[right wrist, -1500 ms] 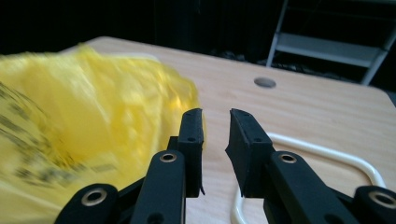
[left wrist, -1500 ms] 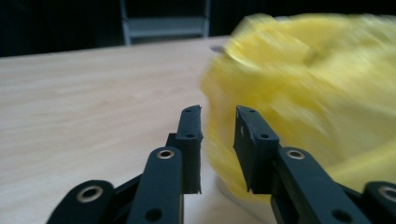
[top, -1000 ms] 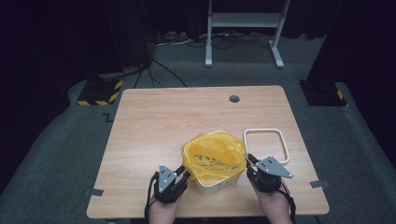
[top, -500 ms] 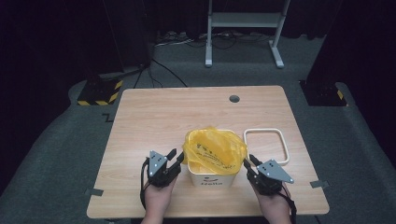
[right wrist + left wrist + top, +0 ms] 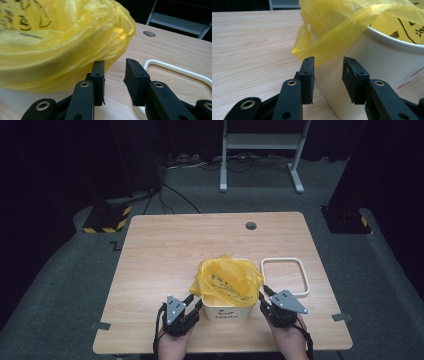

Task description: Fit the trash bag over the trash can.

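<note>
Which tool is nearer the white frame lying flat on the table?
Right. The right tool sits just beside the white frame; the left tool is across the bin.

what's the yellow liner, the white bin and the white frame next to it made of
Yellow liner: thin plastic film, probably; translucent, crinkled, glossy.
White bin: likely rigid plastic; smooth, matte wall.
White frame: seems plastic too; smooth, rounded corners.
</note>
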